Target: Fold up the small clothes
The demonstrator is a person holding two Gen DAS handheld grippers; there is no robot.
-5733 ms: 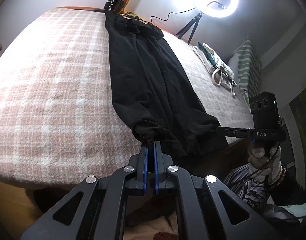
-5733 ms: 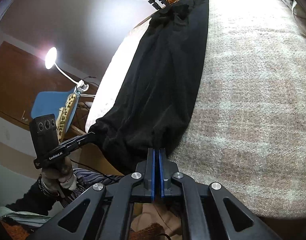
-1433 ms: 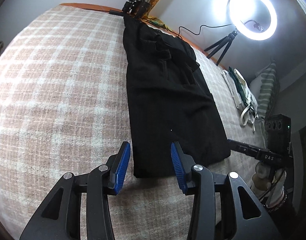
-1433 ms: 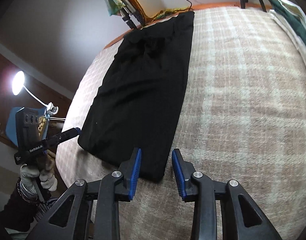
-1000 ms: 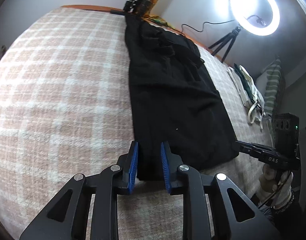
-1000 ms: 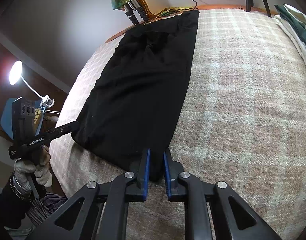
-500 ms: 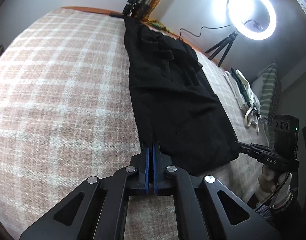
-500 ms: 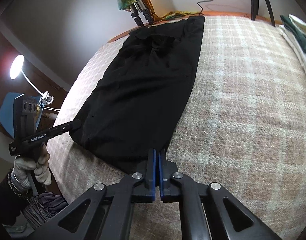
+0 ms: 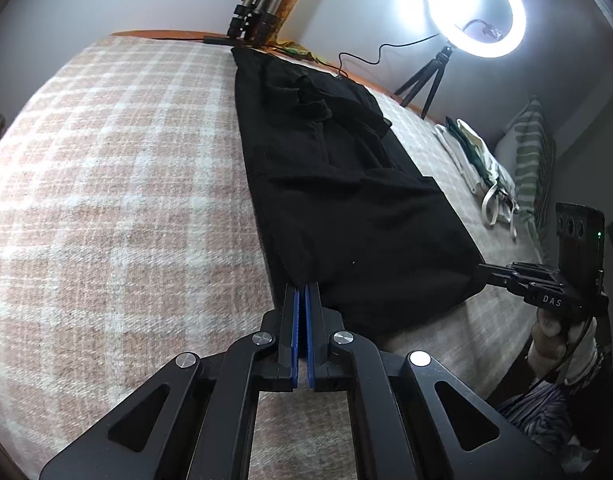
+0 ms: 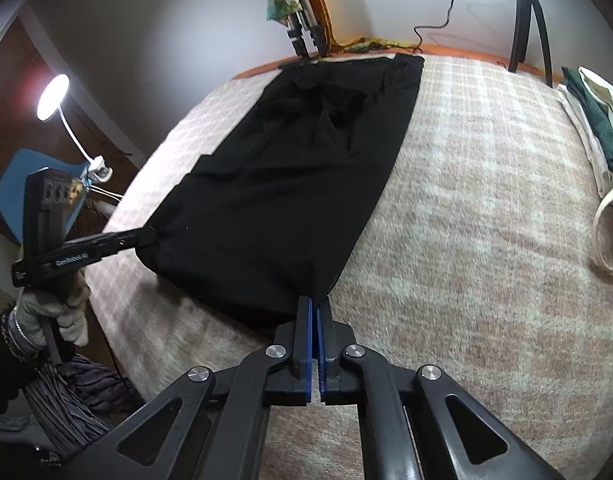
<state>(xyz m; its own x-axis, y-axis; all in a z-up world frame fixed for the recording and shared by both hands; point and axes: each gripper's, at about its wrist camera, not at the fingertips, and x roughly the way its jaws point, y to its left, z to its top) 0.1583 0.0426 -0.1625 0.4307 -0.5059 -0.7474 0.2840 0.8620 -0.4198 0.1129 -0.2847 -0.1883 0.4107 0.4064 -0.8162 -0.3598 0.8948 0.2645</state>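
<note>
Black garment (image 9: 346,200) pinched by two grippers.

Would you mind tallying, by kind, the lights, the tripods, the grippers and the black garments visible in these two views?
Lights: 2, the ring light and the gooseneck lamp.
Tripods: 2, the ring light's tripod and a folded tripod.
Grippers: 2, the left gripper and the right gripper.
Black garments: 1, the black garment on the plaid blanket.
Total: 7.
</note>
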